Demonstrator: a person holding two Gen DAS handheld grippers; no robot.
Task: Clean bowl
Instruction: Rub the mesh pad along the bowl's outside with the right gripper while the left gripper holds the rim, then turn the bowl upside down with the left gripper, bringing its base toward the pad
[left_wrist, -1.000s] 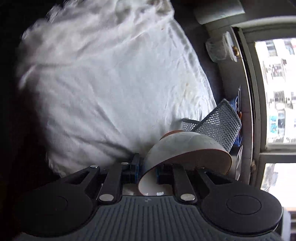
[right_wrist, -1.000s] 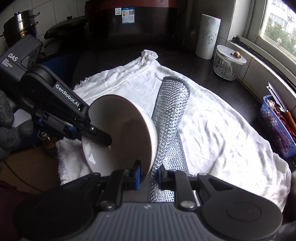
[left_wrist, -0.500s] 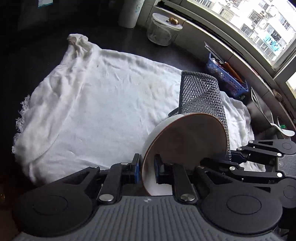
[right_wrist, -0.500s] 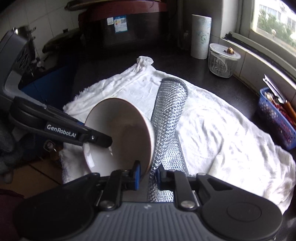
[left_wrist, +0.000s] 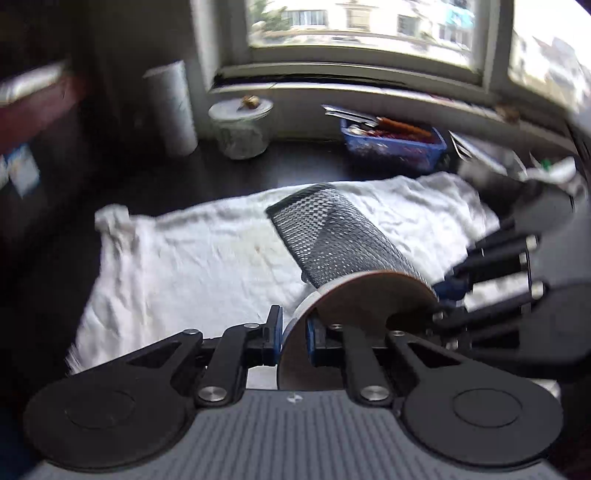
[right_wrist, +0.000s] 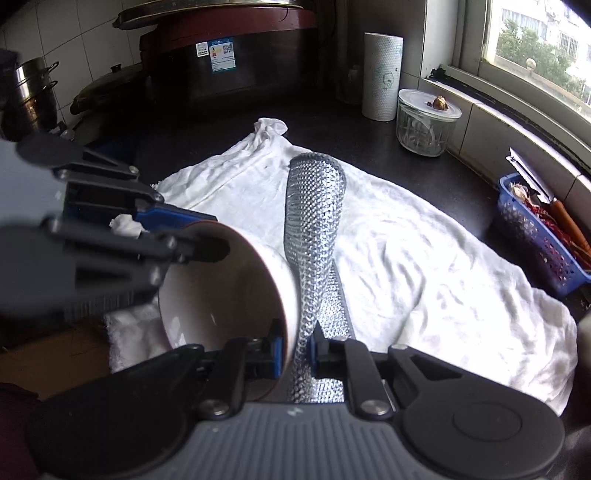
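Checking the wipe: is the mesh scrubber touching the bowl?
Touching. The right wrist view shows the mesh scrubber, pinched in the right gripper, pressed flat against the bowl along its outer wall, no gap visible.

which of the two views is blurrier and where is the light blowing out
Left wrist view: smeared throughout, window washed out white, paper roll and jar soft. Right wrist view: mostly sharp, only the left gripper blurred, window bright yet readable, mesh scrubber glinting.

Glossy ceramic bowl (right_wrist: 221, 291), shiny metal mesh scrubber (right_wrist: 314, 229), crumpled white cloth (right_wrist: 424, 266).
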